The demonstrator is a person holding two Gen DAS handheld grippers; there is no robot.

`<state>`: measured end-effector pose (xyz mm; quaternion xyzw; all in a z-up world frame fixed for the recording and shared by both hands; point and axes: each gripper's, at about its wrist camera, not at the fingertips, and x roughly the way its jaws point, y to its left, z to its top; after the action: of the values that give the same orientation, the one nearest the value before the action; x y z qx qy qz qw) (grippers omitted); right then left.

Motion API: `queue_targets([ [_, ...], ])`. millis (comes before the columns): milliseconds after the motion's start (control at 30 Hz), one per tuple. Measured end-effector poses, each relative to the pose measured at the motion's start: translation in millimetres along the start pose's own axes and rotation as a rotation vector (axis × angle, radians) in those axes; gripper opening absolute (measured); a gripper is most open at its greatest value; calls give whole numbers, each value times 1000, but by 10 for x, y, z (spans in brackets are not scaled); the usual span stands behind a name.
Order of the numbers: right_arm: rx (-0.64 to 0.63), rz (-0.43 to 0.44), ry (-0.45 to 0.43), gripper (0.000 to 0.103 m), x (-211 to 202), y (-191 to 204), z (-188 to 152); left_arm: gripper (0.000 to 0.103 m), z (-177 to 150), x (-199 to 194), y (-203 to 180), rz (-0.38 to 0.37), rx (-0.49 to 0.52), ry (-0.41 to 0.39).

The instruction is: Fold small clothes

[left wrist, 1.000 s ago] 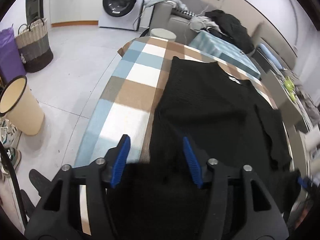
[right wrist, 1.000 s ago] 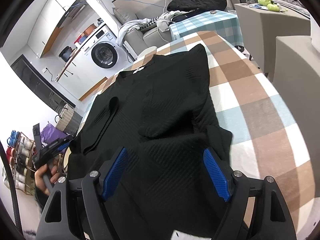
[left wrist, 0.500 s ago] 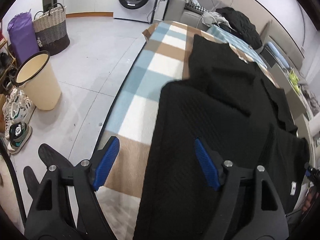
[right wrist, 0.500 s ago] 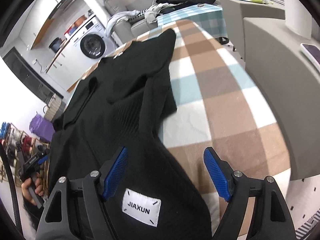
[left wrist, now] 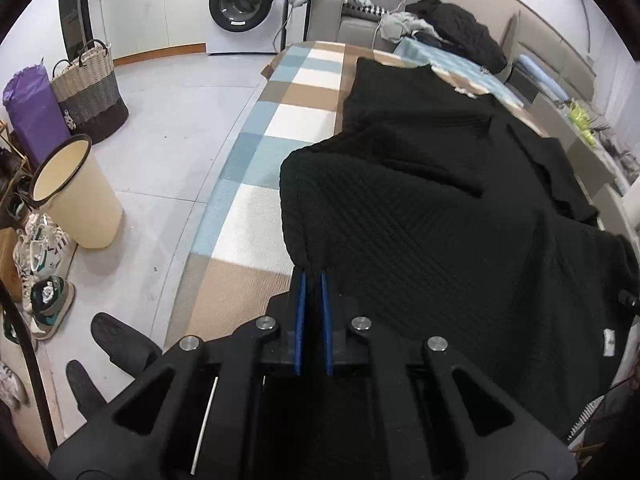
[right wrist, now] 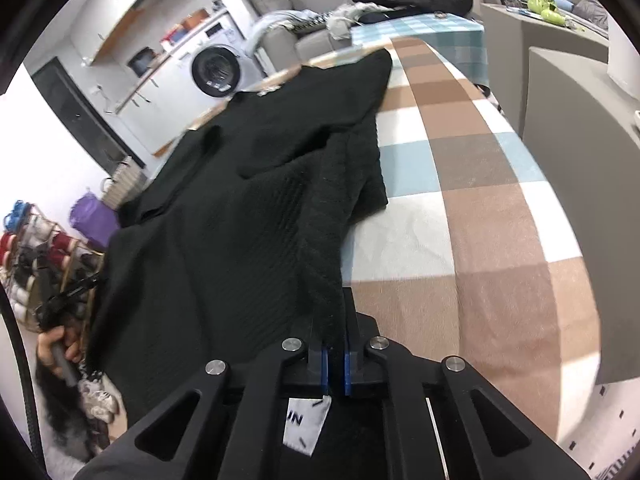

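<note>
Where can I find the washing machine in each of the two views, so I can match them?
Left wrist view: the washing machine stands at the top, left of centre, beyond the checked table cover.
Right wrist view: it is upper left, behind the black garment.
Shared landmark: that black garment.

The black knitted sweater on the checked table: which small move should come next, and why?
Probably lift both corners and carry the hem toward the collar. The left gripper and the right gripper are each shut on the black knitted sweater at its near edge, on the checked table.
</note>
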<state>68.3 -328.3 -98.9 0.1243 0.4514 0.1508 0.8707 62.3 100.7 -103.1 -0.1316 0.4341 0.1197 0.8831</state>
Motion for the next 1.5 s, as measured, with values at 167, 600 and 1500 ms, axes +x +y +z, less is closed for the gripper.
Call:
queue_targets([
  [167, 2, 60, 22, 5, -273, -30, -249, 5, -132, -201, 104, -31, -17, -5],
  [600, -84, 48, -83, 6, -304, 111, -343, 4, -221, -283, 140, -75, -33, -11],
  [1500, 123, 83, -167, 50, -120, -433, 337, 55, 282, 65, 410, -167, -184, -14],
])
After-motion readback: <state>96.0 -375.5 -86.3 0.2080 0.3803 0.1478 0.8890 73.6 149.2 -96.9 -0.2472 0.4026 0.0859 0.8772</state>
